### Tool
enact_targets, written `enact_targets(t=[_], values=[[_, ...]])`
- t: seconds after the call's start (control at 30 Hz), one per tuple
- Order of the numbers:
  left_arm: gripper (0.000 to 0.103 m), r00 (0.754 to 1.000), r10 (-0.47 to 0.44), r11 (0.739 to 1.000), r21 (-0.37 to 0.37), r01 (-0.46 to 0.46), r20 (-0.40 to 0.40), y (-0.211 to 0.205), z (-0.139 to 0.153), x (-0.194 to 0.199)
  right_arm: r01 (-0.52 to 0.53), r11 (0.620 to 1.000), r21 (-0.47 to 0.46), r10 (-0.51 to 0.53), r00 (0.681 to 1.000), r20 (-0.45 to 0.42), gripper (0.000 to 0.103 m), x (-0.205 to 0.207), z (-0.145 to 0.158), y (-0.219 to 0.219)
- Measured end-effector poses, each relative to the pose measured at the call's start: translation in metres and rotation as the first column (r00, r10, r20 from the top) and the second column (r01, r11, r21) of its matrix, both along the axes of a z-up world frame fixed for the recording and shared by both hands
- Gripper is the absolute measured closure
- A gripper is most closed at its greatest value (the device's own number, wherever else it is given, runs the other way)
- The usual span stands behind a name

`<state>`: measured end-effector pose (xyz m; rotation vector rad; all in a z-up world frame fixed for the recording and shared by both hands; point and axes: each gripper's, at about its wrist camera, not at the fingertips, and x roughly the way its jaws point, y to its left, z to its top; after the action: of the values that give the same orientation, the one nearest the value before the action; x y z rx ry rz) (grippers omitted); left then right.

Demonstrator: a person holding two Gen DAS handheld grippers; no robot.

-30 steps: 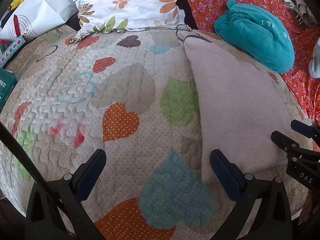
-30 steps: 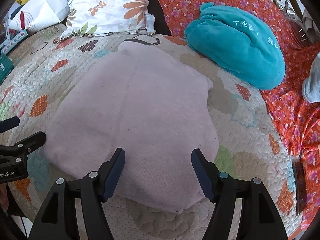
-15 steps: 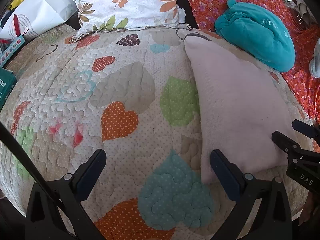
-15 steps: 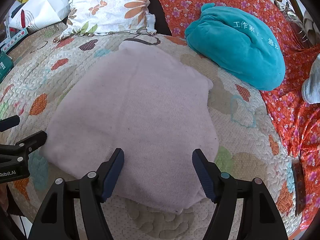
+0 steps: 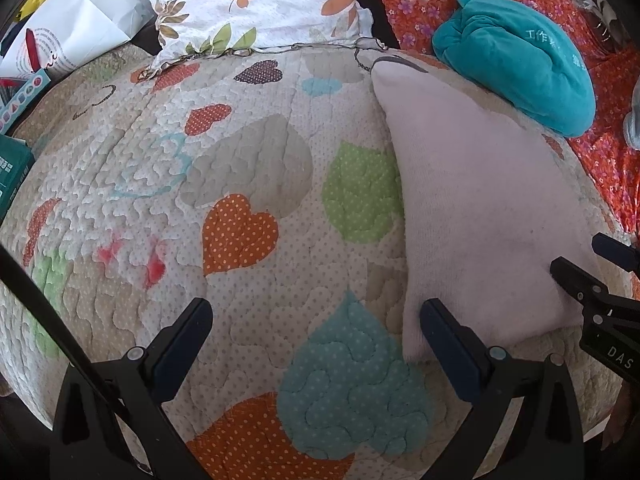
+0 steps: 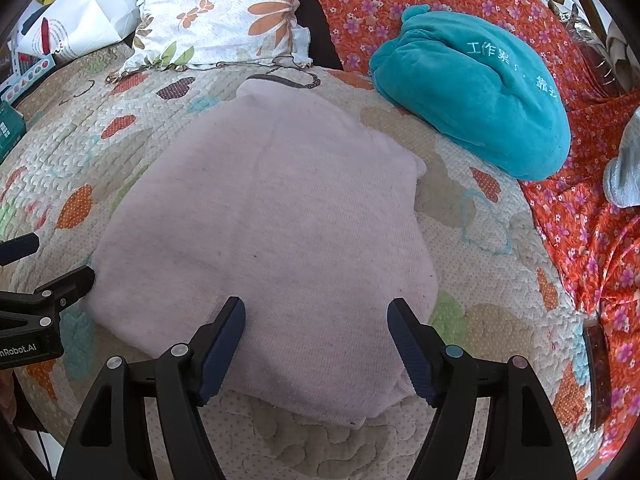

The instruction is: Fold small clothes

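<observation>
A pale pink knit garment (image 6: 272,224) lies flat on the heart-patterned quilt (image 6: 480,320); in the left wrist view it lies at the right (image 5: 472,200). My right gripper (image 6: 316,340) is open and empty, its fingers over the garment's near edge. My left gripper (image 5: 316,340) is open and empty over bare quilt (image 5: 240,160), its right finger (image 5: 448,340) at the garment's near left corner. Each gripper's tip shows at the edge of the other's view.
A teal plush cushion (image 6: 472,92) lies at the back right on an orange floral cover (image 6: 580,220). A floral pillow (image 6: 216,12) and a white bag (image 6: 80,20) lie at the back left. A green box (image 5: 12,168) stands at the left edge.
Both grippers have shifted very slightly; the right one has eased a little toward me along the garment. Both stay open and the garment has not moved.
</observation>
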<state>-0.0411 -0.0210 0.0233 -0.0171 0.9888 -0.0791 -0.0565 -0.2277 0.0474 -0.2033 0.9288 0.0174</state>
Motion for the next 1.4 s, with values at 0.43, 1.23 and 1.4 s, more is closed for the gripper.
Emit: enact_targets(t=[0.43, 1.23, 1.4], values=[[0.000, 1.000, 0.004, 1.000, -0.013, -0.004, -0.015, 0.0013, -0.0021, 0.0019, -0.002, 1.000, 0.000, 0.002, 1.000, 0.000, 0.023, 0.0005, -0.0003, -0.0006], [0.000, 1.000, 0.007, 1.000, -0.004, -0.007, -0.011, 0.0001, -0.0038, 0.0018, -0.006, 1.000, -0.001, 0.006, 1.000, 0.000, 0.021, 0.0010, -0.0013, -0.0012], [0.000, 1.000, 0.007, 1.000, 0.000, -0.007, -0.009, -0.0004, -0.0037, 0.0016, -0.004, 1.000, 0.000, 0.004, 1.000, 0.000, 0.021, 0.0004, -0.0011, -0.0003]])
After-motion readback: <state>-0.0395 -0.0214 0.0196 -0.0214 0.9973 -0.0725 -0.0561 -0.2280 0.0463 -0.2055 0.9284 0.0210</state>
